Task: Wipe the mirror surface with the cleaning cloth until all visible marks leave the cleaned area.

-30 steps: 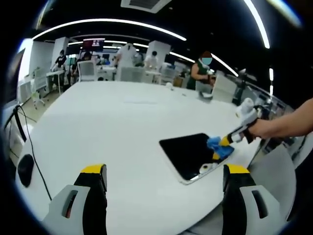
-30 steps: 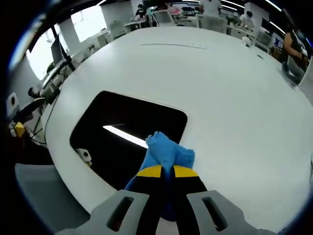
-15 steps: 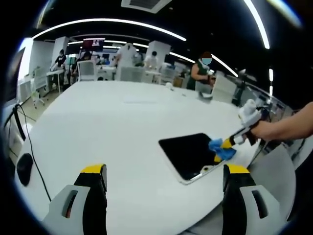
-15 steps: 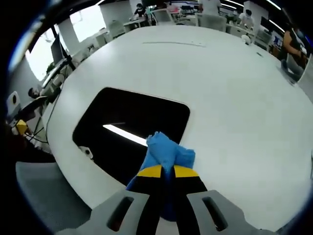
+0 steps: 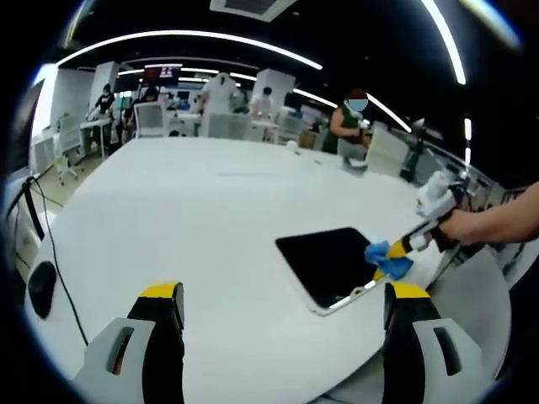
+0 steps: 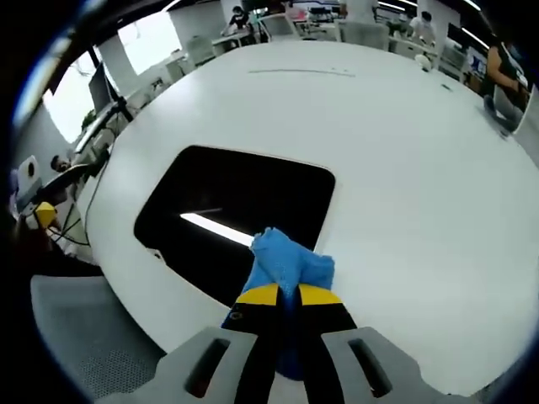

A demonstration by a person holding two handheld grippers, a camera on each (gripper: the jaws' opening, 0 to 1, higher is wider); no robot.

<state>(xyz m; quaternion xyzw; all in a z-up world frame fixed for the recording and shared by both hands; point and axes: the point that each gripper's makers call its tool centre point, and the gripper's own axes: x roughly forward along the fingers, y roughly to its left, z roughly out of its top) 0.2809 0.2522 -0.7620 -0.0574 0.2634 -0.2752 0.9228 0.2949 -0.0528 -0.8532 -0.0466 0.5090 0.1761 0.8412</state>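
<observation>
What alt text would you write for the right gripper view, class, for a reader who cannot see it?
The right claw is shut on a blue cleaning cloth, pressing it at the near edge of a dark rectangular mirror lying flat on a large white table.

A large white table [image 5: 194,219] with a rounded edge carries everything here. A dark rectangular mirror [image 5: 330,264] with rounded corners lies flat on it close to the near edge; in the right gripper view the mirror [image 6: 244,210] reflects a bright ceiling light strip. A blue cleaning cloth [image 6: 286,263] rests on the mirror's edge, overlapping onto the white tabletop beside it. A black cable [image 5: 52,252] trails across the table's left margin. Small objects [image 5: 354,162] sit at the far edge, too small to identify.
</observation>
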